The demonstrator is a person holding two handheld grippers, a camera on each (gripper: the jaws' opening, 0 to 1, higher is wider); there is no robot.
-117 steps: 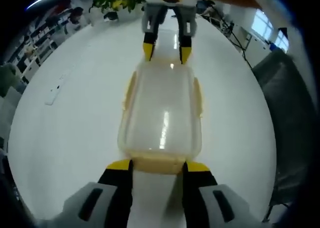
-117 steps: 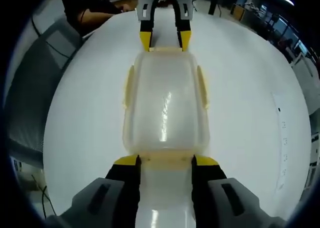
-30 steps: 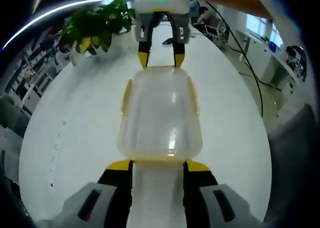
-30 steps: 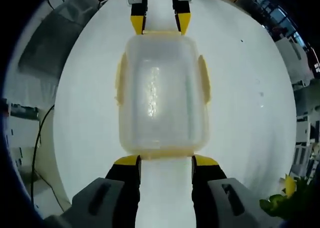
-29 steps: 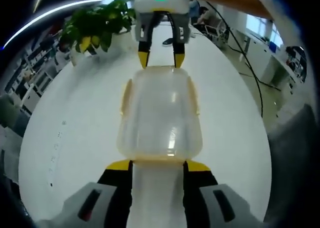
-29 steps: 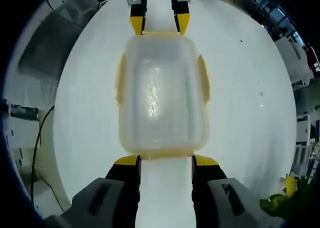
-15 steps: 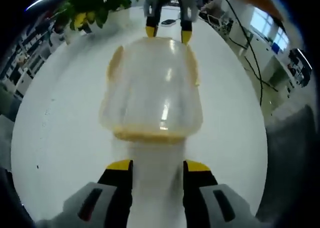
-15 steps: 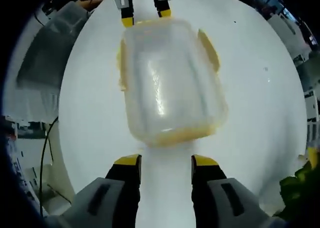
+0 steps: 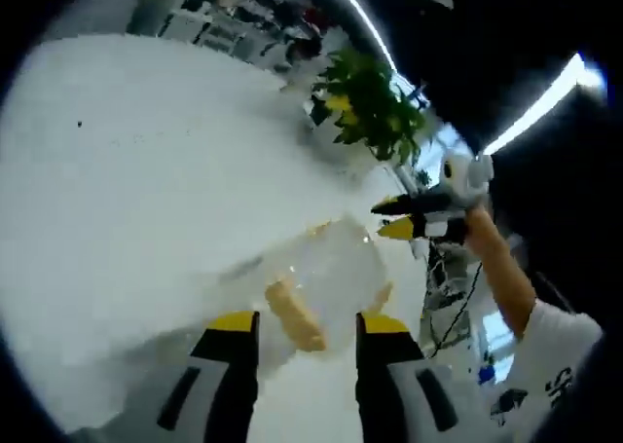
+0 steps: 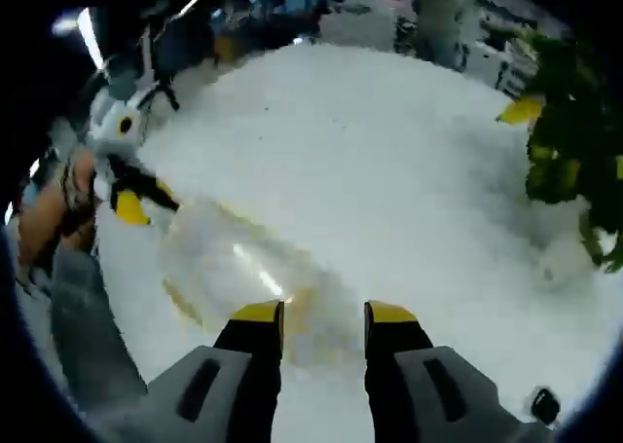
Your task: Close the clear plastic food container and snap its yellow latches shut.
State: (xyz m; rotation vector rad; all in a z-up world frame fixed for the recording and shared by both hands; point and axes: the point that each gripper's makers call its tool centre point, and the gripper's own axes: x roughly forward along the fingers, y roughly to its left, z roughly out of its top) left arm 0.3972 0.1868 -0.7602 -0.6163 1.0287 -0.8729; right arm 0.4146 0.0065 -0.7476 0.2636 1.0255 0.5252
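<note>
Now the clear plastic food container (image 9: 326,282) lies on the white worktop (image 9: 136,170) just ahead of the left gripper (image 9: 302,324), tilted in that view, with one yellow latch (image 9: 295,313) showing between the yellow-tipped jaws. Those jaws stand apart with nothing gripped between them; whether the tips touch the container cannot be told through the blur. Beyond the container, up and to the right of the left gripper, the right gripper (image 9: 399,217) comes in, held by a person's hand (image 9: 484,237) with a white sleeve below it. A leafy potted plant (image 9: 370,102) stands farther off on the worktop.

From the right gripper view, the container (image 10: 229,258) sits just ahead and slightly left of the right gripper (image 10: 321,313), whose jaws are likewise spread with nothing between them. The left gripper (image 10: 131,195) shows at the container's far left side, its yellow tip near the container wall. The plant (image 10: 569,122) stands well off to the right. Motion blur hides whether the latches are snapped down.
</note>
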